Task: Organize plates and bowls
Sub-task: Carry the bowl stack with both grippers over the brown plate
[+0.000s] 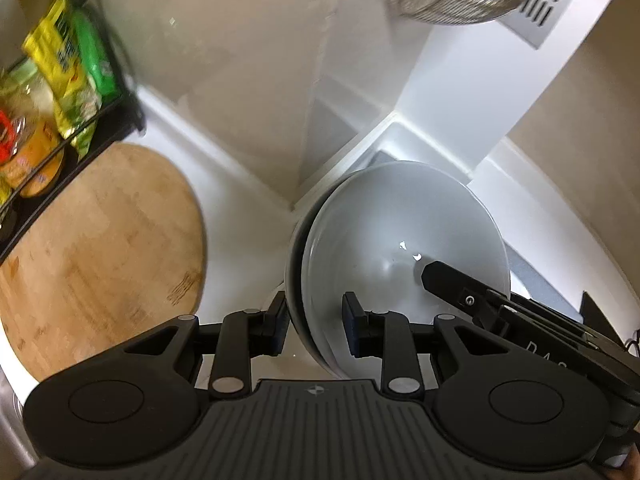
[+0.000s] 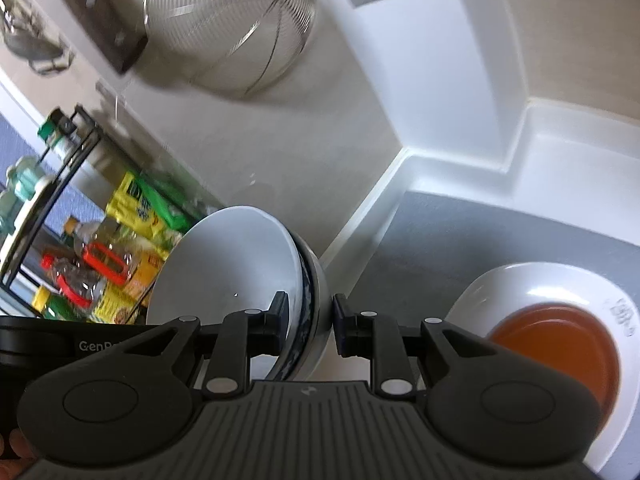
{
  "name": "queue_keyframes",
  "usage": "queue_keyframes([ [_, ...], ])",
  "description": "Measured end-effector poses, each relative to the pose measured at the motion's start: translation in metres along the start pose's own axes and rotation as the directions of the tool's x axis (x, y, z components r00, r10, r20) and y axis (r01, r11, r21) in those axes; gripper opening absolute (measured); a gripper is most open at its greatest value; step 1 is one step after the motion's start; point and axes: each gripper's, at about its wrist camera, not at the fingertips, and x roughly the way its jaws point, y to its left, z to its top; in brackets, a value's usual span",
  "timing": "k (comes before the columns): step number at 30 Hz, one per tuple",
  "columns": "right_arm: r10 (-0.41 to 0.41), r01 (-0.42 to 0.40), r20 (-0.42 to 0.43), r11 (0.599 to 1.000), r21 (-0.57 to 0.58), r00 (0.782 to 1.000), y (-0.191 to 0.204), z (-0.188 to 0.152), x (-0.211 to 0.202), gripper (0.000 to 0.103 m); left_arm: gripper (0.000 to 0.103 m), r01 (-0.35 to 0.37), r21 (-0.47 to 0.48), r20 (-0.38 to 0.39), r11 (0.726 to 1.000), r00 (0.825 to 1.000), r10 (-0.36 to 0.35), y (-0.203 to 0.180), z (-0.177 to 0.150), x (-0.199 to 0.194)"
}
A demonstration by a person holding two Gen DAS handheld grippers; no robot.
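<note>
Between your two grippers hangs one white bowl (image 1: 404, 236), its wall pinched on opposite sides: the left gripper (image 1: 316, 326) clamps the rim at 6 o'clock in its own view, and the right gripper (image 2: 310, 326) clamps the blue-patterned edge likewise. Keep both wrists moving together so neither pad twists the rim. Farther off, at 4 o'clock in the right view, a white dish (image 2: 552, 280) with an orange centre sits on the grey mat (image 2: 432, 232); judge clearance before lowering. Beyond, at 12 o'clock, hangs a wire strainer (image 2: 232, 28).

round wooden board (image 1: 100, 248) beside a black rack (image 1: 128, 92) of packets, wire basket (image 2: 228, 24) hanging above.
</note>
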Motion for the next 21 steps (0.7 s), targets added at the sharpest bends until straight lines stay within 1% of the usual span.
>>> queue_keyframes([
  [6,-0.024,0.024,-0.073,1.0,0.003,0.997,-0.003,-0.024,0.026,0.025,0.031,-0.007,-0.017,-0.075,1.0,0.997,0.006,0.014,-0.018,0.029],
  [10,-0.041,0.044,-0.125,0.999,0.022,0.991,-0.014,-0.039,0.041,0.025,0.031,-0.005,-0.019,-0.137,1.0,0.991,0.002,0.02,-0.029,0.053],
  [13,-0.055,0.062,-0.157,0.997,0.042,0.986,-0.019,-0.049,0.05,0.025,0.031,-0.012,-0.011,-0.169,1.0,0.986,0.01,0.023,-0.036,0.066],
  [17,-0.086,0.09,-0.173,0.996,0.015,0.981,-0.017,-0.057,0.056,0.025,0.031,-0.009,-0.01,-0.192,1.0,0.981,0.007,0.029,-0.038,0.08],
  [21,-0.133,0.126,-0.174,0.991,-0.053,0.976,-0.009,-0.058,0.059,0.025,0.031,0.003,-0.015,-0.208,1.0,0.978,-0.006,0.034,-0.039,0.088],
])
